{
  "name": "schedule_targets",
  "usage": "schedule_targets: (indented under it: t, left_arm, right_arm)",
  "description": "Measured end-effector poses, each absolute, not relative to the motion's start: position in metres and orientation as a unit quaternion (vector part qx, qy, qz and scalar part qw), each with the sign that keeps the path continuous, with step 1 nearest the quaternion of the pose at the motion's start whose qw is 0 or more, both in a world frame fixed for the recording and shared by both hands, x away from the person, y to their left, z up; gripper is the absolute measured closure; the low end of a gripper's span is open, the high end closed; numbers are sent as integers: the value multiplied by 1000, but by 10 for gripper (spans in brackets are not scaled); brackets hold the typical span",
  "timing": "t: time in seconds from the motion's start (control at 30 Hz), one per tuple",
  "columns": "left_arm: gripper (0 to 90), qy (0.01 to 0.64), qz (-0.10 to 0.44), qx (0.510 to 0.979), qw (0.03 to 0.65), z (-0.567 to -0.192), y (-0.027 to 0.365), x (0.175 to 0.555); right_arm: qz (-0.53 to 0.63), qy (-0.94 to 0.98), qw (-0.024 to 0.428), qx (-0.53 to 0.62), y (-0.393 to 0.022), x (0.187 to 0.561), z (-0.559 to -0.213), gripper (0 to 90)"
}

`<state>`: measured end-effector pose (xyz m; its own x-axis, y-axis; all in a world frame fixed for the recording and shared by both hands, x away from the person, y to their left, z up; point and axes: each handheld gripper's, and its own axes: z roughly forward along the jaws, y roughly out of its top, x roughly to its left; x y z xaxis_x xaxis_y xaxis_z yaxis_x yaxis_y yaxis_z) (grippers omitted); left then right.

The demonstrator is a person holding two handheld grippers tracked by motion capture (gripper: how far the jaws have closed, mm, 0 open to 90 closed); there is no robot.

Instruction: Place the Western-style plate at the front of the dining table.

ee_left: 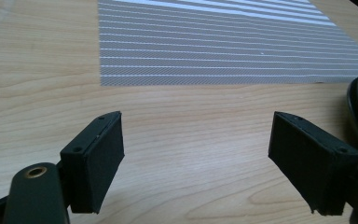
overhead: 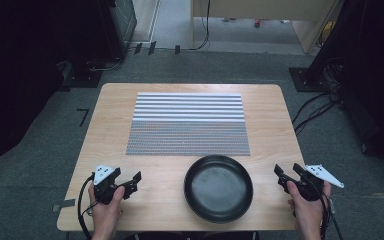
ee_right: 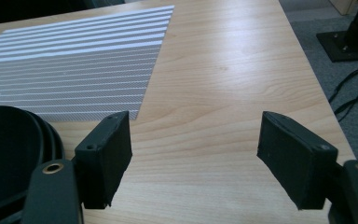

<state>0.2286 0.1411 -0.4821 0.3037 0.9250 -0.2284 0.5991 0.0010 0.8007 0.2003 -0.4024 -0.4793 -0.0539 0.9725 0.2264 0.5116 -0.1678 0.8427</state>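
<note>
Both hands hold their tools low at the near table edge, flanking the black bowl, likely readying to take it from two sides. Left tool gapes wide, empty, bowl to its right. Right tool likewise spread, empty; bowl and striped mat leftward.

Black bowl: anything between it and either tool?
Nothing visible. The black bowl sits on bare table between the left tool and right tool, with only wood in each gap. Both tools are open and hold nothing. The striped mat lies beyond the bowl, off both paths.
</note>
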Motion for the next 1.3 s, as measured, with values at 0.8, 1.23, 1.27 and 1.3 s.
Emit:
schedule_targets:
  t: [0.8, 1.23, 1.27, 1.3]
  left_arm:
    - [180, 528, 163, 704, 446, -478, 97, 231]
    - [180, 508, 145, 719, 452, -475, 70, 231]
    - [180, 506, 144, 721, 452, -475, 68, 231]
    - [180, 504, 142, 723, 452, -475, 64, 231]
  right_arm:
    - [457, 576, 256, 627, -379, 197, -469, 352]
    - [463, 578, 255, 622, -367, 195, -466, 417]
    - [463, 579, 254, 621, -366, 195, -466, 419]
    - [463, 580, 253, 620, -365, 195, -466, 420]
